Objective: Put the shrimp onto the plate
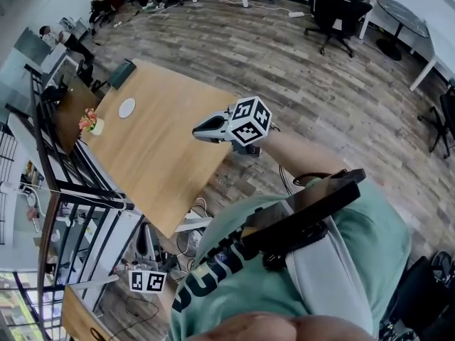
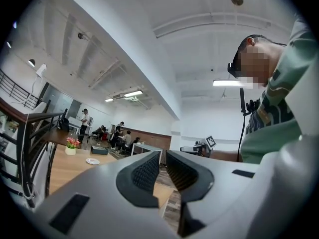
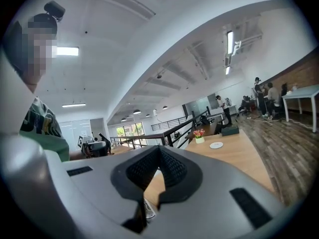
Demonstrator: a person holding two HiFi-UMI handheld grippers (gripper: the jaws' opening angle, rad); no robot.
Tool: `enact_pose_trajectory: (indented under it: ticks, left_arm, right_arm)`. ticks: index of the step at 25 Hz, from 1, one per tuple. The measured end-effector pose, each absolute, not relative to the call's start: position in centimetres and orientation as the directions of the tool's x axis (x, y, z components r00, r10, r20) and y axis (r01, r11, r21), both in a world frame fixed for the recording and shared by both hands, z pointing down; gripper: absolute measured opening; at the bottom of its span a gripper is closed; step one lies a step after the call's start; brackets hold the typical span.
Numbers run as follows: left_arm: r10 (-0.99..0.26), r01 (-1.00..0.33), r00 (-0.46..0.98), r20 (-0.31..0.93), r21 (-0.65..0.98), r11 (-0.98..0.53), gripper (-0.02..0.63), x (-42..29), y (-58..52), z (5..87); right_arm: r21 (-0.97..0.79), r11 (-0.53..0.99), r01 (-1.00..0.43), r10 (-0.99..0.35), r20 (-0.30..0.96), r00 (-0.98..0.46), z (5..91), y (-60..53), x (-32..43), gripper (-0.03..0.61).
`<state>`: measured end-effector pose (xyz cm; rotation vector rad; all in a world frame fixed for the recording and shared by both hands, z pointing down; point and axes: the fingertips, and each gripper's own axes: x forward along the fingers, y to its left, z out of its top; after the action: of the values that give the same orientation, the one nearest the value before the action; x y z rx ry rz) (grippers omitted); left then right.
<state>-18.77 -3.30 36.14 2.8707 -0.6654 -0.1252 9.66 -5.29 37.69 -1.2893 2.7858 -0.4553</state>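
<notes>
No shrimp shows in any view. A small white plate (image 1: 126, 108) lies on the far part of the wooden table (image 1: 163, 155); it also shows as the plate (image 2: 92, 161) and the plate (image 3: 216, 145) in the gripper views. My right gripper (image 1: 196, 131) hovers in the air over the table's near corner, pointing toward the table, shut with nothing between its jaws (image 3: 159, 151). My left gripper (image 2: 163, 156) is held low by my side, jaws drawn together and empty. Only its marker cube (image 1: 147, 281) shows in the head view.
A pot of flowers (image 1: 90, 123) and a dark box (image 1: 122, 73) stand near the plate. A black railing (image 1: 78, 190) runs along the table's left side. Cables lie on the floor under the table's corner (image 1: 188, 226). Office chairs (image 1: 338, 13) stand far off.
</notes>
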Motion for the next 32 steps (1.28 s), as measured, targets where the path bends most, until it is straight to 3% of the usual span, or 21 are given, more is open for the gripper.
enact_pose_trajectory:
  ticks: [10, 15, 24, 32]
  left_arm:
    - [-0.326, -0.313, 0.945, -0.013, 0.239, -0.919, 0.049, 3.8, 7.9, 37.3]
    - [-0.292, -0.294, 0.955, 0.046, 0.254, -0.922, 0.049, 9.9, 11.9, 37.6]
    - [-0.32, -0.32, 0.947, 0.04, 0.224, -0.92, 0.049, 9.3, 14.5, 36.9]
    - [-0.339, -0.332, 0.941, 0.011, 0.228, -0.915, 0.049, -1.4, 12.7, 37.2]
  right_arm:
    - [-0.327, 0.558, -0.762, -0.774, 0.125, -0.621, 41.5, 6.0, 29.3, 0.008]
    - [-0.376, 0.547, -0.748, -0.772, 0.119, -0.624, 43.7, 9.3, 34.5, 0.008]
    - [-0.374, 0.585, -0.72, -0.759, 0.062, -0.648, 43.3, 11.8, 33.4, 0.008]
    - [-0.29, 0.591, -0.753, -0.766, 0.092, -0.636, 41.1, 9.9, 23.0, 0.006]
